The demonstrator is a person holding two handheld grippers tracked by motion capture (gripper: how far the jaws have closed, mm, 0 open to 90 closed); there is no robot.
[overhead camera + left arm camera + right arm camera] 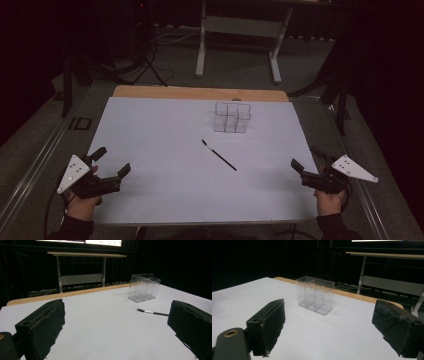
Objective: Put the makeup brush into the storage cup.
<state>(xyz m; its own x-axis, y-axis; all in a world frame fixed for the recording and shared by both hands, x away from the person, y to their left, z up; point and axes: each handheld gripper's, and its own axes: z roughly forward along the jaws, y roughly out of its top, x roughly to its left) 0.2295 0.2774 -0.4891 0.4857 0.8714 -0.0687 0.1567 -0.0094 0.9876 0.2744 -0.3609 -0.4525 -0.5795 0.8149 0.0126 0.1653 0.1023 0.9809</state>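
- My left gripper (114, 161) rests at the near left corner of the table (150, 130), jaws spread wide and holding nothing.
- My right gripper (306, 158) sits at the near right corner, jaws likewise wide apart and empty.
- The brush (219, 155) lies flat near the middle of the table, slanting from its tip at the far left to its handle end at the near right, apart from everything else.
- I judge it light, thin and stiff; lying so low on the sheet, it may roll or skid when the jaws close on it.
- I would take it at the middle of the black handle, jaws square across it and low to the table, not at the tip.
- In the left gripper view the brush (152, 312) shows its pale ferrule just behind the dark tip.
- The clear holder (232, 117) stands upright beyond the brush, toward the far edge, right of centre; its compartments look empty.
- It looks light and hard, probably easy to tip or push if knocked.
- Nothing stands between either gripper and the brush.
- A bare wooden strip (200, 93) runs along the far edge.
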